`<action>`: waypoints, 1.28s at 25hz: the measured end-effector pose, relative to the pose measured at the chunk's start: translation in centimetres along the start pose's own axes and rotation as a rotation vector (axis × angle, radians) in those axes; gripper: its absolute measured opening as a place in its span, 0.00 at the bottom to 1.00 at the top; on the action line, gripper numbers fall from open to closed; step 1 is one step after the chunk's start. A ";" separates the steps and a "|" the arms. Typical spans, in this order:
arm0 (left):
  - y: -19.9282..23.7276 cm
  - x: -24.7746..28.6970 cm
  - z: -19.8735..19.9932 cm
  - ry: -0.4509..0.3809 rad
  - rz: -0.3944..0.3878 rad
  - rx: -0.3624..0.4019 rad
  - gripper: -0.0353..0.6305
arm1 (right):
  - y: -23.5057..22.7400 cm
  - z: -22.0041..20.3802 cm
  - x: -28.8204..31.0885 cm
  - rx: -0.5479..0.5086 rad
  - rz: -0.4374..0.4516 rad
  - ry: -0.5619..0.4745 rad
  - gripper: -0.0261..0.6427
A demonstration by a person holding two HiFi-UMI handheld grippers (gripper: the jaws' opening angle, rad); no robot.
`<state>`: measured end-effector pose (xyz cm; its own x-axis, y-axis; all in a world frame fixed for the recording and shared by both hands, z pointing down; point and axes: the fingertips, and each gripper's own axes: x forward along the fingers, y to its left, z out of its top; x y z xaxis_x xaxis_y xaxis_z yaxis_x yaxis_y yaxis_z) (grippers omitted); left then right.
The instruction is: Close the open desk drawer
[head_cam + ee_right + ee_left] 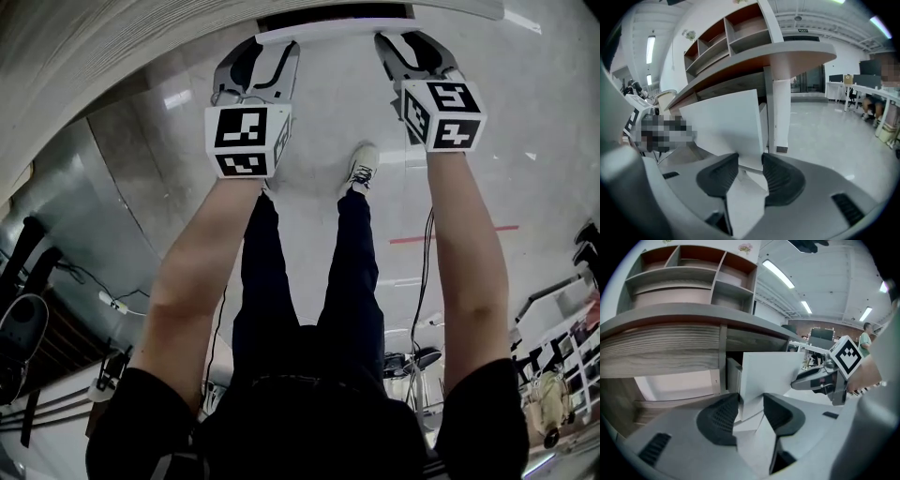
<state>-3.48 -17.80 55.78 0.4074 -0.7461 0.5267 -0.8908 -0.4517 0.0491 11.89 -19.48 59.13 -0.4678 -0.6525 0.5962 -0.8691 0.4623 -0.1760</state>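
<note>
The drawer's white front panel juts out from under the wood-grain desk at the top of the head view. My left gripper and right gripper both reach up to it, side by side. In the left gripper view the panel fills the middle, and its lower corner sits between the open jaws of the left gripper. The right gripper shows beside it. In the right gripper view the panel's lower edge lies across the gap of the right gripper, whose jaws are open.
A shelf unit stands on the desk. A white desk leg is just right of the drawer. My legs and a white shoe stand on the grey floor, which has a red tape line. Office tables are far right.
</note>
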 end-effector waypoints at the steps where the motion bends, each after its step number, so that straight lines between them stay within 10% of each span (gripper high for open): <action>1: 0.2 0.3 0.3 -0.001 0.005 -0.001 0.32 | -0.3 0.3 0.2 0.011 -0.011 -0.005 0.30; 25: 3.0 2.6 2.0 0.014 0.138 -0.287 0.31 | -1.4 3.1 3.2 0.325 -0.152 -0.019 0.25; 27: 3.2 2.0 1.7 0.018 0.138 -0.284 0.24 | -0.9 3.3 3.0 0.311 -0.119 -0.034 0.08; 29: 3.3 0.9 1.6 0.016 0.135 -0.282 0.07 | -0.1 3.4 2.5 0.301 -0.076 -0.044 0.06; 32: 2.7 -1.0 1.7 0.009 0.098 -0.261 0.07 | 0.7 3.7 0.9 0.316 -0.052 -0.061 0.06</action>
<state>-5.92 -19.14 53.94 0.3162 -0.7751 0.5470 -0.9480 -0.2358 0.2138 10.26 -21.93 56.60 -0.4222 -0.7093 0.5645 -0.8945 0.2247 -0.3865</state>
